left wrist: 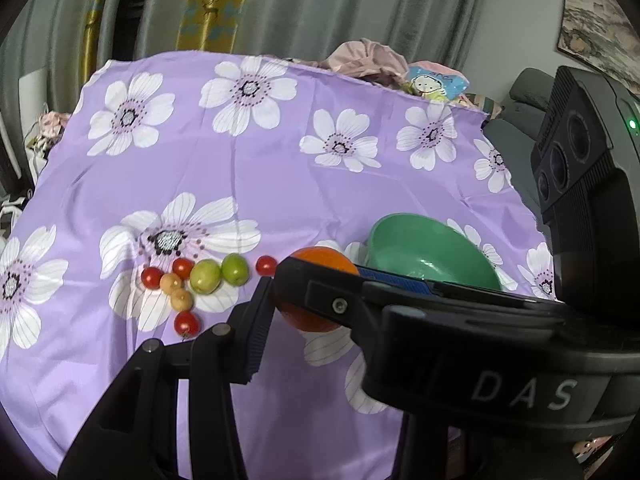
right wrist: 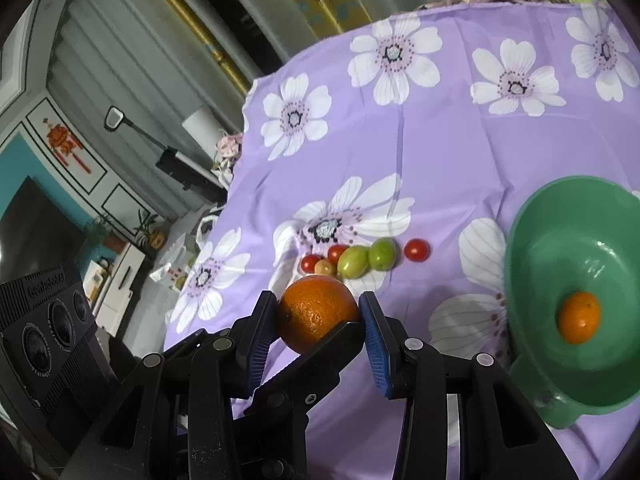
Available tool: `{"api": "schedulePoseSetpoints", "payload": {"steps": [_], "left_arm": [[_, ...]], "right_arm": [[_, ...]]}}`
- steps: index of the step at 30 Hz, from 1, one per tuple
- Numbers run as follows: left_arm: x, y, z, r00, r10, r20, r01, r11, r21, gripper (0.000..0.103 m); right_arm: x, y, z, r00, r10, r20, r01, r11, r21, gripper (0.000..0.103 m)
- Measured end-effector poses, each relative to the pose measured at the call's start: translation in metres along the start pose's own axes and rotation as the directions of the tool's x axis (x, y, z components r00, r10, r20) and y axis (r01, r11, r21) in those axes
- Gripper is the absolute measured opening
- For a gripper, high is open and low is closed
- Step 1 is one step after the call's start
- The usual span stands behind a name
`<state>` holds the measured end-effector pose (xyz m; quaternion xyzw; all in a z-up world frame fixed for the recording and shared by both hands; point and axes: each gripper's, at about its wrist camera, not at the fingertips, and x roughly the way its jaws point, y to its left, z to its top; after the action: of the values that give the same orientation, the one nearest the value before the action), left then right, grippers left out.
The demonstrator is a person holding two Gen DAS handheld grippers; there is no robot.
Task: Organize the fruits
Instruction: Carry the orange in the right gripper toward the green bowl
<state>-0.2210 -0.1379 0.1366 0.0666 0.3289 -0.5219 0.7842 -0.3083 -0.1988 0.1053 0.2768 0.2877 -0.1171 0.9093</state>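
A large orange [right wrist: 316, 312] hangs above the purple flowered cloth, with my right gripper [right wrist: 318, 304] shut on it, blue pads on its left and right sides. My left gripper [left wrist: 316, 280] grips the same orange [left wrist: 312, 322] crosswise. One of its pads [left wrist: 260, 320] presses the orange's left side, and its other finger [right wrist: 320, 348] lies against the near side. The green bowl [right wrist: 516, 240] to the right holds a small orange [right wrist: 579, 317]. On the cloth lie cherry tomatoes [left wrist: 186, 323], two green fruits [left wrist: 205, 276] and small tan fruits [left wrist: 182, 299].
The right gripper's body and camera [left wrist: 580, 168] fill the right of the left wrist view and hide part of the bowl [left wrist: 432, 248]. Crumpled pink cloth and a cartoon packet [left wrist: 434, 82] lie at the table's far edge. Curtains hang behind.
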Motion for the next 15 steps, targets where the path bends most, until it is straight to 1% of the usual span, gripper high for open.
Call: {"api": "schedulePoseSetpoints", "payload": {"steps": [7, 15], "left_arm": [[0.003, -0.025, 0.009, 1.000, -0.021, 0.018, 0.020, 0.999, 0.050, 0.043], [0.013, -0.057, 0.018, 0.998, -0.063, 0.027, 0.060, 0.992, 0.107, 0.043]], "right_arm": [[-0.022, -0.015, 0.006, 0.998, -0.004, 0.056, 0.003, 1.000, 0.030, 0.044], [-0.047, -0.037, 0.010, 0.993, -0.027, 0.116, 0.018, 0.997, 0.073, 0.044]]}}
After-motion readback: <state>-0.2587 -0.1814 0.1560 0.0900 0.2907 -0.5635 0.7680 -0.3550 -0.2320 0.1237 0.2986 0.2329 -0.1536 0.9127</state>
